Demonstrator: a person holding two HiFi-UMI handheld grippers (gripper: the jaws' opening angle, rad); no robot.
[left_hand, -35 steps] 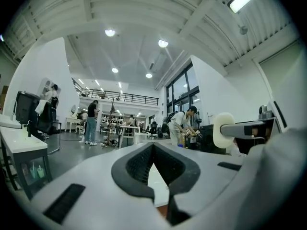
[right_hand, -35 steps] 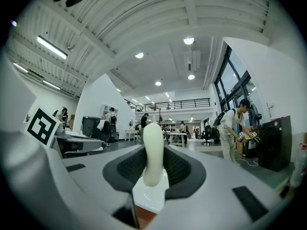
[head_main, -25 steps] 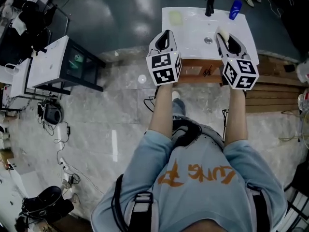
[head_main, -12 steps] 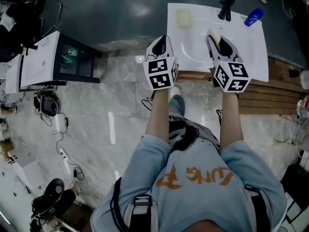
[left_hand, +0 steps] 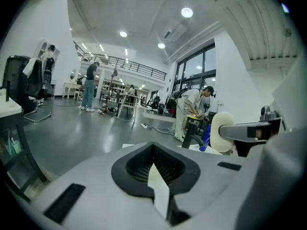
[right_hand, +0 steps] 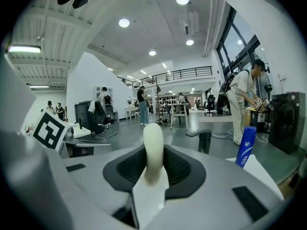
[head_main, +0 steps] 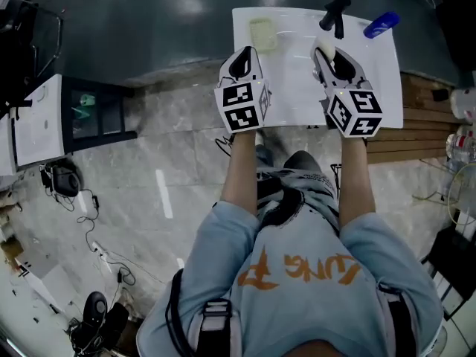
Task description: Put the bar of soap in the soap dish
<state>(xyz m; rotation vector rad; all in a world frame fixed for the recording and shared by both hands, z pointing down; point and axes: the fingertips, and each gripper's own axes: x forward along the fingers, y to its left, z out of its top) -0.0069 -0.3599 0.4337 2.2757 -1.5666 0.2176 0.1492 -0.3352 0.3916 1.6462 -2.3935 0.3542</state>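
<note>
On the left, the left hand-held gripper point(head_main: 247, 53) hangs over the near left edge of the white sink point(head_main: 297, 88). Its jaws are closed together with nothing between them. Its marker cube sits just in front of the person's left forearm.

Just beyond its tips and slightly to the right, the pale soap dish point(head_main: 262, 33) lies on the sink's far left corner.

Further right, the right hand-held gripper point(right_hand: 154, 174) is clamped on the soap point(right_hand: 153, 143), a pale cream bar. The bar stands on edge between the pads and sticks out past the fingertips. In the head view the bar sits over the middle of the sink, to the right of the dish and apart from it.

The black faucet point(head_main: 335, 12) stands at the far rim, just past the bar. Right of the faucet, a blue bottle point(head_main: 381, 24) stands near the sink's far right corner. Both grippers point away from the person, towards the sink's far side.
</note>
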